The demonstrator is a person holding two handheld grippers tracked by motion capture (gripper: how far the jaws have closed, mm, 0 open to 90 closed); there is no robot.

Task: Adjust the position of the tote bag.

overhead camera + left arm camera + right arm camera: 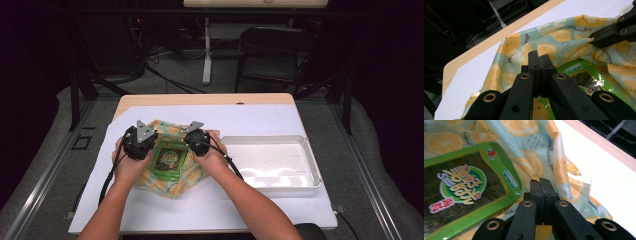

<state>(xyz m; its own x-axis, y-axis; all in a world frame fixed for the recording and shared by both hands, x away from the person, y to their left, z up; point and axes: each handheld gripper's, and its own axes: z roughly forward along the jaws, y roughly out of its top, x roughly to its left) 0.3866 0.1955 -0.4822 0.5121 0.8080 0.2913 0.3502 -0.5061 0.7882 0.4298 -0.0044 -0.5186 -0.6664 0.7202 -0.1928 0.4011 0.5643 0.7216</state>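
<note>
lemon cloth (pixel 172 131), seaweed packet (pixel 169 159) atop, tray (pixel 310 165) perhaps apart

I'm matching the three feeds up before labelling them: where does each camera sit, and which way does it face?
High view: above the person's side, looking forward and down on the table; both forearms, left gripper, right gripper.
Left gripper view: rides that gripper, looking along its shut jaws at the lemon-print cloth; right gripper farther off.
Right gripper view: along its own shut jaws, at cloth and green seaweed packet.
All three share cloth and packet.
</note>
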